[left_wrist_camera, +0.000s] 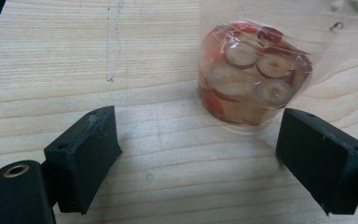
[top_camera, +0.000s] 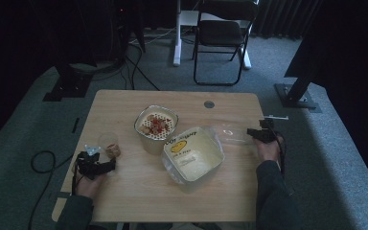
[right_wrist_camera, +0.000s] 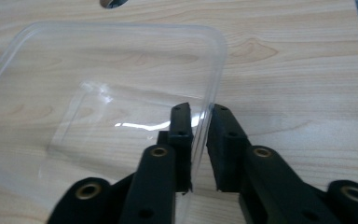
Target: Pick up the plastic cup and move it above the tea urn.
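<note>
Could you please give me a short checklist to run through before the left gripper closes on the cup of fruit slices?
1. Left gripper open: ok.
2. Cup between the jaws: not ok, it stands ahead of them, toward the right jaw.
3. Cup upright on the table: ok.
4. Right gripper closed on the clear lid rim: ok.
5. Strainer tub and box apart from the cup: ok.

floor: grey carpet point(top_camera: 24, 129) | black chair point(top_camera: 223, 33) | room: dim
</note>
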